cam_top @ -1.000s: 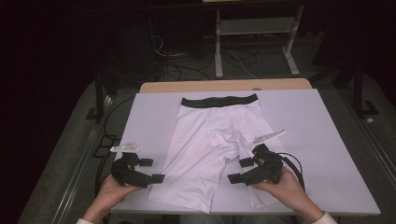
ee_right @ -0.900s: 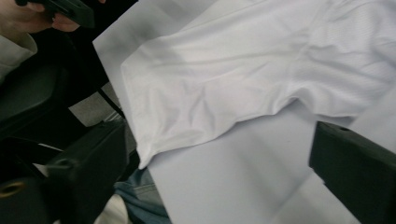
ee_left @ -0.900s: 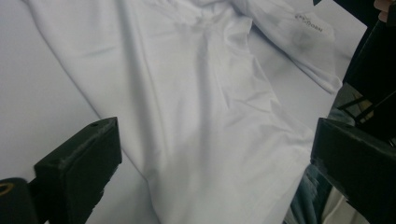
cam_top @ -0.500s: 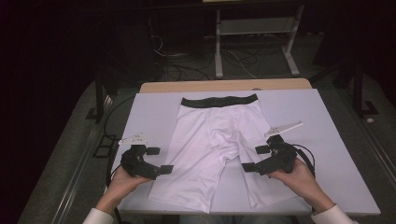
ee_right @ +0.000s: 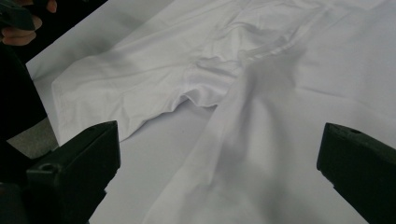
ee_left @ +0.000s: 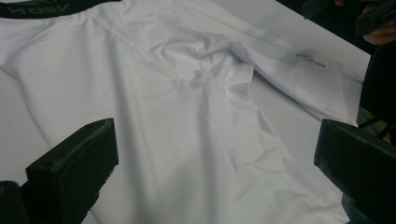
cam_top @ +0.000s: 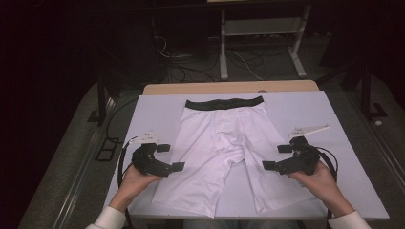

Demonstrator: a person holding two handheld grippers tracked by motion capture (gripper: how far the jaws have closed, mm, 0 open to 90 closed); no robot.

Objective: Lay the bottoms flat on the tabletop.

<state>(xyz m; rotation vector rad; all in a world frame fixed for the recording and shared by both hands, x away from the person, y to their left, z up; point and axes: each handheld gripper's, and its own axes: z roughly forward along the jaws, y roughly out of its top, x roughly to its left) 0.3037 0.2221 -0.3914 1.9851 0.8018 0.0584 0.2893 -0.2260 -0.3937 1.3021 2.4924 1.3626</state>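
White shorts [cam_top: 224,152] lie flat on the table [cam_top: 157,109]; left gripper [cam_top: 169,157] and right gripper [cam_top: 276,157], both open, flank the legs, likely needing to grasp the outer edges next.

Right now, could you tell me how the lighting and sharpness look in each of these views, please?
High view: the white shorts and table are lit, the room behind is dark. Left gripper view: creases are sharp, the near jaws soft. Right gripper view: a grey shadow lies across the cloth, and the jaws are blurred.
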